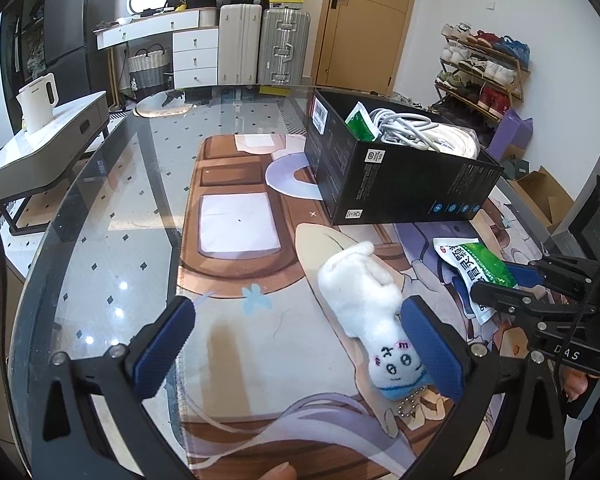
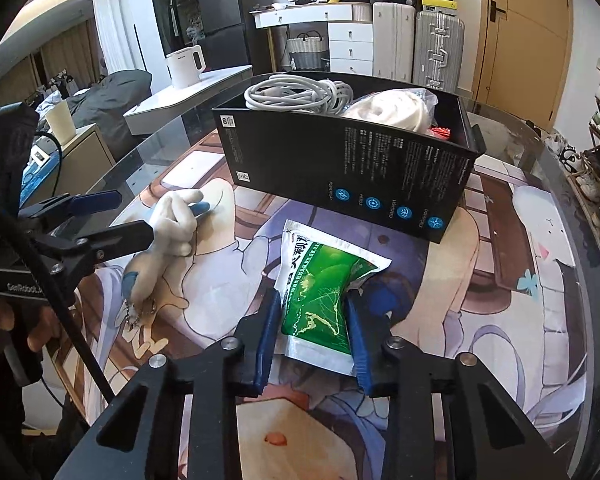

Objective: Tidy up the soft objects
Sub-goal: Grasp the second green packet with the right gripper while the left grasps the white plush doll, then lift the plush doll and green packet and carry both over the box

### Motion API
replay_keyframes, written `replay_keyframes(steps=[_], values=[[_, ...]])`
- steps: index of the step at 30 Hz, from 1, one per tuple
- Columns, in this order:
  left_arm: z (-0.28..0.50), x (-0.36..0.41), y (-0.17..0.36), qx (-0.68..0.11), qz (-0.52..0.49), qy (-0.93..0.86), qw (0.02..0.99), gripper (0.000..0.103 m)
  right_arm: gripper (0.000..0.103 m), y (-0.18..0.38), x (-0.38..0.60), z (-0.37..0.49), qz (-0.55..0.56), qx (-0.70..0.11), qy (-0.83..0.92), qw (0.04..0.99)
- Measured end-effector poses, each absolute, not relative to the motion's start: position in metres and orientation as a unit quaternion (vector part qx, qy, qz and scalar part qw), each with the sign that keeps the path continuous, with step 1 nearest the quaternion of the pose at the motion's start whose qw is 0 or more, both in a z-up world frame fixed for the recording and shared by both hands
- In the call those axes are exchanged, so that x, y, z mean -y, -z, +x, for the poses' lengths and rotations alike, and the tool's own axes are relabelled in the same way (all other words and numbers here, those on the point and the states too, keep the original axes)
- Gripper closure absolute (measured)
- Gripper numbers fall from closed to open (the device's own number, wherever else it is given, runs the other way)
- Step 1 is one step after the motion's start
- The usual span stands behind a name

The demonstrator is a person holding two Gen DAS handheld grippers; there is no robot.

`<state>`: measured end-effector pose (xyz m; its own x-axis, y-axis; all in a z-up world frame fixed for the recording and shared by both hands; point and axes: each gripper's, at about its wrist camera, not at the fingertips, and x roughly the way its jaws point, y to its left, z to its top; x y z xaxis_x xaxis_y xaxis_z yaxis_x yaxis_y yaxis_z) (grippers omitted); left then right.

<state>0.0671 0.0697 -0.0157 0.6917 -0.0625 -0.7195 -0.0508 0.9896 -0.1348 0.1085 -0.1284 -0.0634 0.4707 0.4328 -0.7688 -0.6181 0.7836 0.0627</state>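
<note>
The right gripper [image 2: 313, 312] squeezes the green packet [image 2: 324, 292] on the table mat [image 2: 500, 280], just in front of the black box [image 2: 340, 168]. The left gripper [image 1: 300, 344] is open wide, with the white plush toy [image 1: 364, 296] lying between its fingers.

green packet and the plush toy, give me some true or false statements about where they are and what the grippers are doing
1. The right gripper is shut on the green packet. True.
2. The plush toy lies inside the black box. False: it lies on the printed mat, in front of the box.
3. The left gripper is open. True.
4. The box is empty. False: a white cable and a bagged white bundle are in it.
5. The box stands on the mat. True.
</note>
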Motion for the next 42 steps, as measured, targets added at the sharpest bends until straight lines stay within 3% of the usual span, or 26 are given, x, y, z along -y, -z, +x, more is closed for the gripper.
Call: replay_keyframes(steps=[16, 29, 42], values=[[0.078, -0.043, 0.019, -0.414, -0.039, 0.013, 0.909, 0.002, 0.07, 0.065, 0.129, 0.099, -0.114, -0.408, -0.317, 0.848], [0.072, -0.023, 0.022, -0.411, -0.009, 0.039, 0.911, 0.073, 0.07, 0.064, 0.13, 0.101, -0.116, -0.406, -0.319, 0.849], [0.068, -0.028, 0.018, -0.401, -0.022, 0.039, 0.915, 0.077, 0.07, 0.056, 0.132, 0.098, -0.121, -0.389, -0.314, 0.858]])
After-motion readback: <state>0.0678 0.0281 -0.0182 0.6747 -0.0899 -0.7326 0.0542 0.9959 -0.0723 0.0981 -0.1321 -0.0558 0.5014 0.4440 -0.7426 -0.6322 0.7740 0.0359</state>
